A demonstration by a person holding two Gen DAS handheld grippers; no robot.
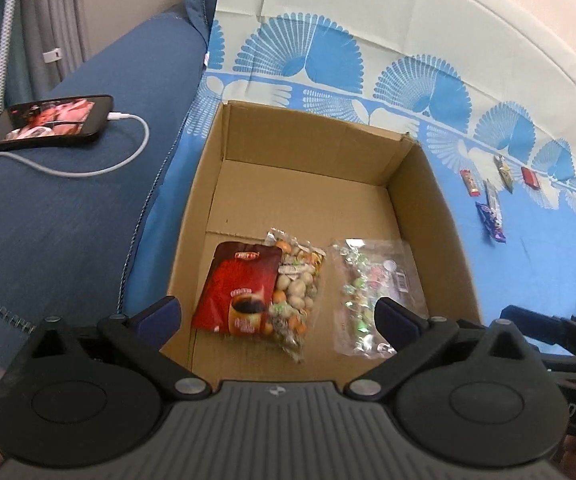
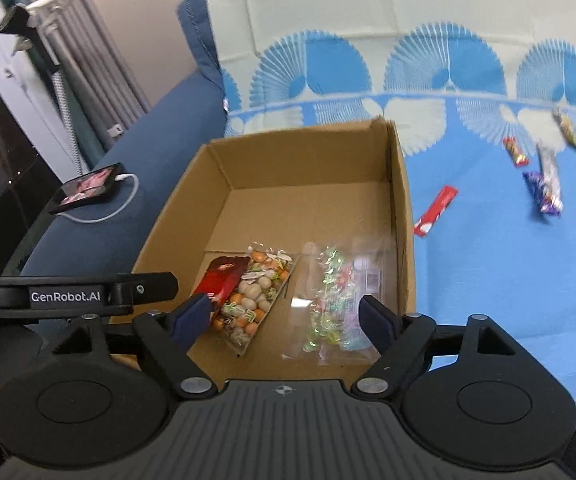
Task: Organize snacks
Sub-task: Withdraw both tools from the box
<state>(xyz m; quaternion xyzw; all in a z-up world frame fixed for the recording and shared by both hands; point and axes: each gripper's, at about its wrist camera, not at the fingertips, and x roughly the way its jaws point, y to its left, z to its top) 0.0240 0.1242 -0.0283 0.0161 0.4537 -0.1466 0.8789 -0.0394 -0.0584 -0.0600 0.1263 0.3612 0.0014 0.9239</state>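
Observation:
An open cardboard box (image 1: 427, 200) (image 2: 401, 200) sits on a blue patterned cloth. Inside, near its front wall, lie a red coffee sachet (image 1: 238, 286) (image 2: 222, 274), a clear bag of mixed nuts (image 1: 299, 292) (image 2: 256, 296) partly under the sachet, and a clear bag of wrapped candies (image 1: 371, 292) (image 2: 335, 304). My left gripper (image 1: 278, 318) hangs open above the sachet and nut bag, holding nothing. My right gripper (image 2: 282, 318) is open above the candy bag, its pads apart from it. Loose snack bars (image 1: 491, 204) (image 2: 543, 184) lie on the cloth to the right.
A red flat wrapper (image 2: 435, 210) lies just right of the box. A phone (image 1: 50, 120) (image 2: 86, 188) with a white charging cable rests on the blue sofa arm at left. Grey curtains hang behind it. The other gripper's body (image 2: 72, 294) shows at the left of the right wrist view.

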